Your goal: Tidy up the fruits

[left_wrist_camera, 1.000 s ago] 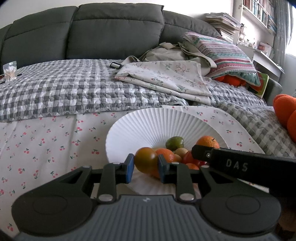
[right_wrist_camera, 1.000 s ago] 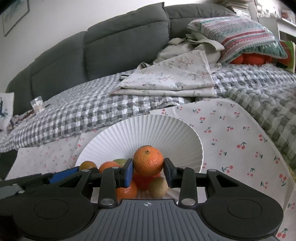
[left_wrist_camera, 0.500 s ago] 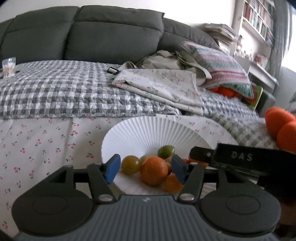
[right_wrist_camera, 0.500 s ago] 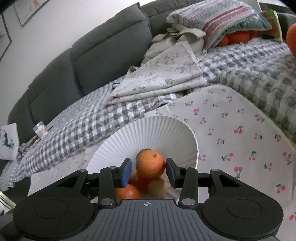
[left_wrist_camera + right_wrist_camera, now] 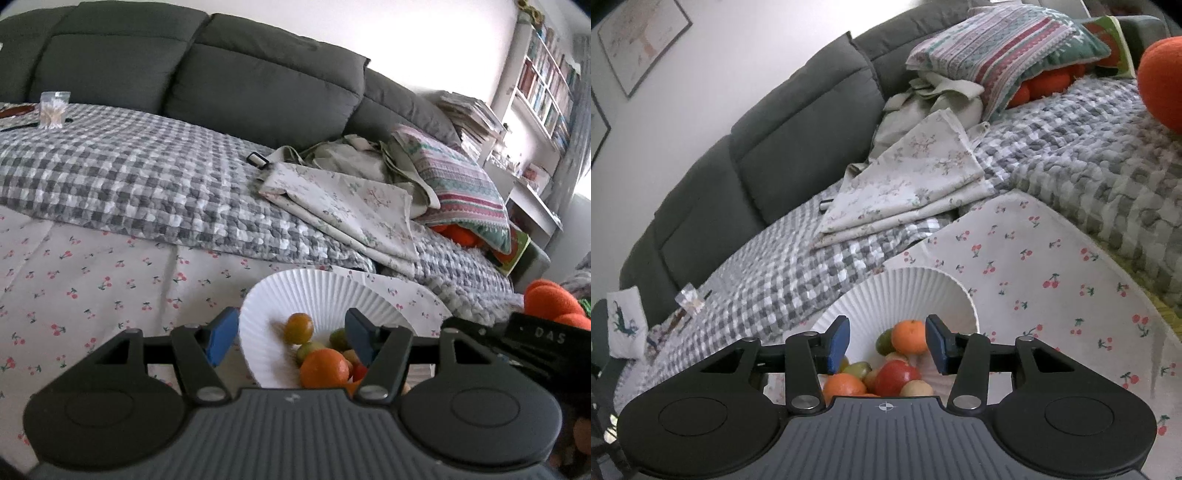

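A white fluted bowl (image 5: 303, 291) (image 5: 908, 291) stands on the cherry-print cloth and holds several fruits. In the left wrist view an orange-green fruit (image 5: 298, 328) and an orange (image 5: 324, 369) lie in it. My left gripper (image 5: 289, 338) hangs above the bowl's near rim, its jaws opening and gripping nothing. In the right wrist view a mandarin (image 5: 909, 336), a red apple (image 5: 897, 376) and another orange (image 5: 845, 384) rest in the bowl. My right gripper (image 5: 887, 343) (image 5: 517, 343) is above them, jaws opening, pads clear of the mandarin.
The cherry-print cloth (image 5: 1052, 266) lies over a grey checked blanket (image 5: 129, 184) on a dark grey sofa (image 5: 240, 81). Behind the bowl are a folded floral cloth (image 5: 343, 199) and a striped pillow (image 5: 458, 188). Orange plush balls (image 5: 546, 302) sit at right, and a small jar (image 5: 54, 109) far left.
Both grippers opened and let their fruit drop into the bowl: the left released the orange-green fruit, the right the mandarin. Both drew back and up, rolling a little.
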Action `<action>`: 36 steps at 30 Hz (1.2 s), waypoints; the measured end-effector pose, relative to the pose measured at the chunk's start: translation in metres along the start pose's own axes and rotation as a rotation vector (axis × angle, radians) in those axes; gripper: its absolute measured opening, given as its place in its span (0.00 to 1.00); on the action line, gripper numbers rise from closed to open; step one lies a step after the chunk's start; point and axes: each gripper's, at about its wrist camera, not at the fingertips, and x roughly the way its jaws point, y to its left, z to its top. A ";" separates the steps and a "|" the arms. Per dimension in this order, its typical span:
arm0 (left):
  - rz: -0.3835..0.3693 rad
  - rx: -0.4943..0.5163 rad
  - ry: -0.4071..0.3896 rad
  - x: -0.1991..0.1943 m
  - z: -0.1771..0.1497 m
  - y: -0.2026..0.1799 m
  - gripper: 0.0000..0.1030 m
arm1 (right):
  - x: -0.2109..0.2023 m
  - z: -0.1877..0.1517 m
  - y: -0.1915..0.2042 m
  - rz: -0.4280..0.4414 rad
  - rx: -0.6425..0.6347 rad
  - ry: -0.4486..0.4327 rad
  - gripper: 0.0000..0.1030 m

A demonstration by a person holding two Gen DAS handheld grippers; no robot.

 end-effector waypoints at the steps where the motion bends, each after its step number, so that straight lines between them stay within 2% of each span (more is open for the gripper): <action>1: 0.003 -0.005 0.003 -0.002 0.000 0.001 0.62 | -0.002 0.002 -0.001 0.003 0.005 0.005 0.44; 10: 0.067 0.001 0.044 -0.034 -0.017 -0.009 0.62 | -0.023 -0.006 0.004 0.008 -0.042 0.070 0.45; 14: 0.137 0.066 0.070 -0.052 -0.029 -0.022 0.63 | -0.047 -0.016 0.008 0.006 -0.106 0.084 0.50; 19: 0.159 0.061 0.105 -0.077 -0.048 -0.030 0.69 | -0.078 -0.028 0.016 -0.034 -0.201 0.062 0.52; 25: 0.186 0.115 0.094 -0.107 -0.066 -0.045 0.74 | -0.112 -0.046 0.026 -0.022 -0.284 0.041 0.61; 32: 0.203 0.164 0.074 -0.132 -0.081 -0.061 0.85 | -0.143 -0.068 0.038 -0.037 -0.421 0.008 0.81; 36: 0.213 0.169 0.057 -0.143 -0.084 -0.064 0.89 | -0.154 -0.075 0.036 -0.044 -0.428 0.005 0.91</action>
